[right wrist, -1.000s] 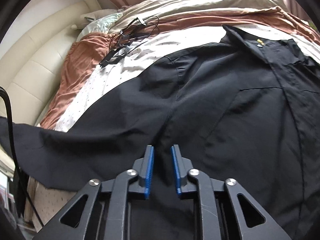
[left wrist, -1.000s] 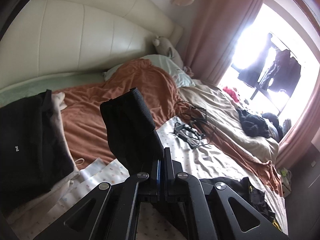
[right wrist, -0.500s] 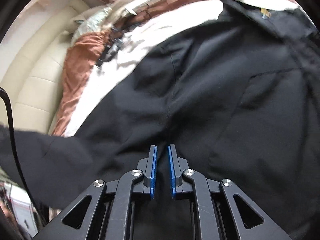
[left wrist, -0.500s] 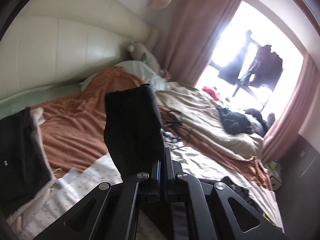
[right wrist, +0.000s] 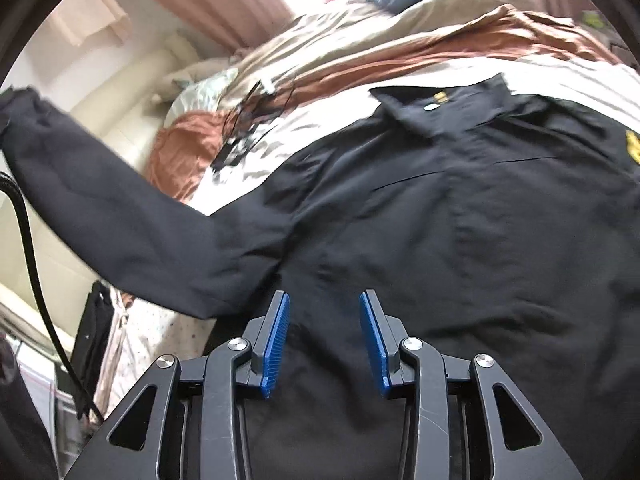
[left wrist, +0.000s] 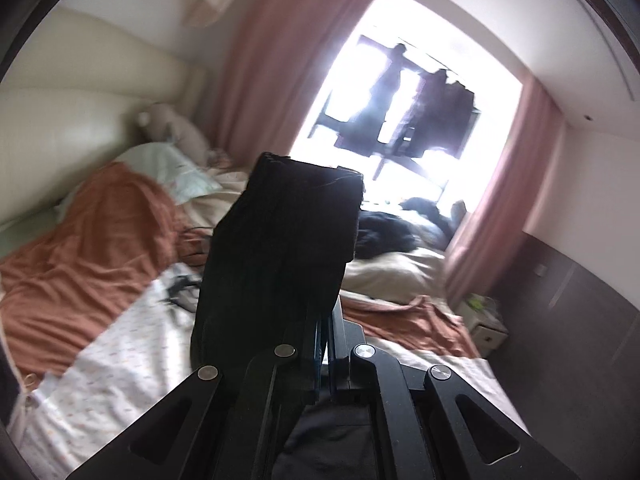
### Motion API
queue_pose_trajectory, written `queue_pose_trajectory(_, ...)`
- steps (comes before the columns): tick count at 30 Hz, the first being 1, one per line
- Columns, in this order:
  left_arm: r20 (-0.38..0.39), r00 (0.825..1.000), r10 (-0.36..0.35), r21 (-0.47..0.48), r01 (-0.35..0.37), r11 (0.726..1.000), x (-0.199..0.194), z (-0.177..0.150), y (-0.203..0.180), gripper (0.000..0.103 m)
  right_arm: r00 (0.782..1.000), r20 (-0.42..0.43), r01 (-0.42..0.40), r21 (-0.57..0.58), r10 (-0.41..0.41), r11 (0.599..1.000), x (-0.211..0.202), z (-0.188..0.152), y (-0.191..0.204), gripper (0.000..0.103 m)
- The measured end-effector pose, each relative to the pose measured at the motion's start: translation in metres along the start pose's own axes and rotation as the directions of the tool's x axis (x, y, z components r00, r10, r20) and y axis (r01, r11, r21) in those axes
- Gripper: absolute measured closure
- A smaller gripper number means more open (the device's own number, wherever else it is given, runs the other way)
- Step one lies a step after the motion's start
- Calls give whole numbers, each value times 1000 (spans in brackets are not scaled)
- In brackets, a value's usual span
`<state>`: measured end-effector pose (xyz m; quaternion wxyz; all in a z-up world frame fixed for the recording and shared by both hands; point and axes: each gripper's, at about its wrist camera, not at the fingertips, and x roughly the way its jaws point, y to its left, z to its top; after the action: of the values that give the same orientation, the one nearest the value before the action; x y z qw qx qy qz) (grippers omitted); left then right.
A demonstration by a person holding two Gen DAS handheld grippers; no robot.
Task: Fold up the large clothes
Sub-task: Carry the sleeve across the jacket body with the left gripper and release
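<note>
Since a second ago our left gripper point(left wrist: 324, 344) has carried the sleeve cuff point(left wrist: 288, 232) up off the bed, so its camera now looks toward the bright window point(left wrist: 404, 92) and pink curtains point(left wrist: 264, 60) rather than down at the orange blanket point(left wrist: 88, 240). Our right gripper point(right wrist: 324, 340) has pulled back from the black shirt point(right wrist: 460, 240); more of the collar and chest shows than before.

Our left fingers are clamped tight on the black cuff, which stands up in front of them as a dark folded flap. From the right wrist view we see that sleeve point(right wrist: 120, 216) stretched out to the left, lifted clear of the patterned sheet point(right wrist: 152, 332).

Our right jaws have just been opening. The blue pads point(right wrist: 276, 340) now stand apart, released, with nothing pinched between them; the shirt's lower front lies beneath and beyond them, and we cannot tell whether the tips graze the cloth.

The shirt lies spread face up across the bed, collar toward the far side. A small yellow label point(right wrist: 440, 98) sits inside the collar and a yellow emblem point(right wrist: 632, 146) is on the chest at the right edge; both are too small and blurred to read.
</note>
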<state>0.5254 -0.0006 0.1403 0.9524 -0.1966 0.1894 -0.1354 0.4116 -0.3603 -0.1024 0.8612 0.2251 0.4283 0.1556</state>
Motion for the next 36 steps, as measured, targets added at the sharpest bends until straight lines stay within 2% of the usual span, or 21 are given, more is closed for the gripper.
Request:
queue_pose_trajectory(5,-19,998,-57,78,59,995,15,3,-53,101,998,65,20,54,-23,998,-47,-10,-35,66)
queue_pose_trajectory(10,-68,994,-88,149,97,984,33,-11,-104,101,991,118,46,120,-60,992,-80,-22,-68,65)
queue_pose_trajectory(17,-165,975,-146,174,175,969,66,-38,-159,101,986,151,47,192,-77,980,-106,-37,-107,65)
queue_pose_trajectory(21,-224,961,-159,200,205,958,86,-65,-186,101,980,176,54,235,-97,970,-121,-48,-129,65)
queue_pose_trajectory(28,-329,926,-184,183,253,950,132,-123,-220,101,971,192,77,307,-141,949,-138,-60,-168,65)
queue_pose_trajectory(36,-388,898,-205,82,255,963,179,-174,-251,101,958,214,105,365,-193,925,-165,-73,-201,65)
